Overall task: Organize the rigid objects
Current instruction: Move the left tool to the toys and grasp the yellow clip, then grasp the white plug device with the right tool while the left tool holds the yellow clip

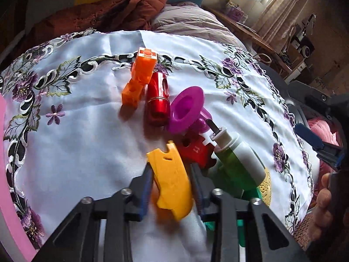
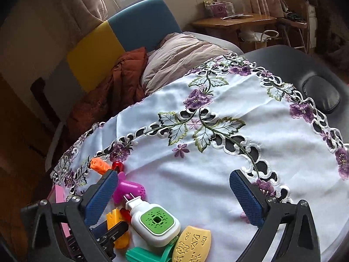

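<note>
Pick-up step: left gripper (image 1: 171, 183) fingers clamped on yellow piece (image 1: 172, 181) (right gripper (image 2: 174, 198) fingers apart, idle); next, lift clear of the pile.

Embroidered tablecloth (image 2: 218, 185); rust quilt (image 2: 122, 83); wooden side table (image 2: 231, 21).

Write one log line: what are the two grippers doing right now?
left gripper: shut on yellow piece | right gripper: open, holding nothing | other toys: on tablecloth
</note>
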A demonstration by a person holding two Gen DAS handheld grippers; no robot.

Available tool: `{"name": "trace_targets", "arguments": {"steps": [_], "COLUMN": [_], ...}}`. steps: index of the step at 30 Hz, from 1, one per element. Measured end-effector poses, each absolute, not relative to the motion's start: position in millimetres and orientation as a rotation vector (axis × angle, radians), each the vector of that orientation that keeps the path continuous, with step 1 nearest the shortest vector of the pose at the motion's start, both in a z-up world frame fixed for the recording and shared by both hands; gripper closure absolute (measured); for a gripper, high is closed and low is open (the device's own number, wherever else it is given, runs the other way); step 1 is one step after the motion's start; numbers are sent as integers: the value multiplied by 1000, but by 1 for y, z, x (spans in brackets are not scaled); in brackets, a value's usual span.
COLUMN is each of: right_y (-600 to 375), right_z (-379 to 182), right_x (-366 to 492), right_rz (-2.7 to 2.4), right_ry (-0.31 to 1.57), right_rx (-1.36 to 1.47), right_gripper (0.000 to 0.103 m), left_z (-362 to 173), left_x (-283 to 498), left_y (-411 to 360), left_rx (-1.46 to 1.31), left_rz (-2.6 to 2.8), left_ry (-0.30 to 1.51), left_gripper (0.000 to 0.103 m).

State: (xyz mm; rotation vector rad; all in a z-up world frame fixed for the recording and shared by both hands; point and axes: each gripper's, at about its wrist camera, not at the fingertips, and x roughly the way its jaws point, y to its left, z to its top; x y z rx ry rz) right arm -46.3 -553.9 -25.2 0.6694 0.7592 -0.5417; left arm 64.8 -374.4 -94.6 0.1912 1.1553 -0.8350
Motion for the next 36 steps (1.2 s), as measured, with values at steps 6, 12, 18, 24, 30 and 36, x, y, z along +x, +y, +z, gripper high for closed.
{"name": "trace_targets", "arguments": {"steps": [6, 12, 18, 24, 30, 36], "right_y": [-549, -545, -548, -555, -550, -545], "right_z": [-26, -33, -45, -55, -61, -74], "right_x": [-41, -35, -33, -35, -28, -18], "right_rz": [-528, -507, -491, -431, -334, -280], "right_ry": [775, 818, 862, 877, 886, 950], "right_rx": [628, 614, 651, 765, 829, 842], "right_gripper": [1, 6, 17, 37, 37, 33], "left_z": [-91, -93, -97, -97, -98, -98], "left_x": [51, 34, 31, 28, 28, 28], "left_y": [-334, -302, -309, -309, -308, -305], "left_rx": [170, 181, 238, 245, 240, 214], "left_rz": [-854, -834, -823, -824, -823, -824], "left_ry": [1132, 1072, 1036, 1013, 1004, 1010], "left_gripper": [76, 75, 74, 74, 74, 74]}}
